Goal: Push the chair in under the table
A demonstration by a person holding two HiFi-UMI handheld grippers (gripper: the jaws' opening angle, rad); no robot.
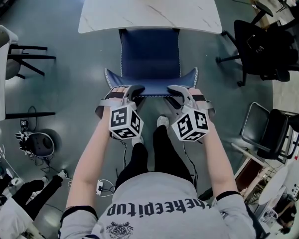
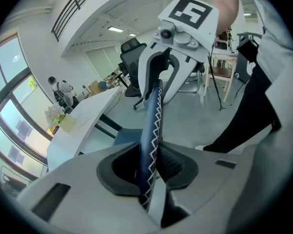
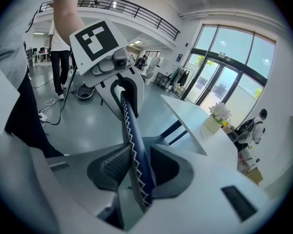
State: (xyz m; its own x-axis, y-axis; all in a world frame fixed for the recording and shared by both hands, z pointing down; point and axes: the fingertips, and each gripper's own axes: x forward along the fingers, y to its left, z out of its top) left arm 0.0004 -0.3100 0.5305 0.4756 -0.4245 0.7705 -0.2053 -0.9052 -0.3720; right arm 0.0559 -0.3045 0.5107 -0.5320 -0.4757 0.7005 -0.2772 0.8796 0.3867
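A blue chair (image 1: 150, 54) stands with its seat partly under the white marble-look table (image 1: 149, 6). Its backrest (image 1: 150, 87), edged with white zigzag stitching, faces me. My left gripper (image 1: 129, 90) is shut on the left part of the backrest's top edge, and my right gripper (image 1: 177, 90) is shut on the right part. In the left gripper view the backrest (image 2: 154, 111) runs between the dark pads of the left gripper (image 2: 154, 167) and on to the right gripper (image 2: 171, 65). The right gripper view shows the backrest (image 3: 132, 130) pinched in the right gripper (image 3: 136, 172).
Black office chairs (image 1: 261, 49) stand to the right of the table, with another chair (image 1: 269, 128) nearer me on the right. A second table with a chair (image 1: 20, 59) is at the left. Cables (image 1: 104, 185) lie on the grey floor by my feet (image 1: 162, 121).
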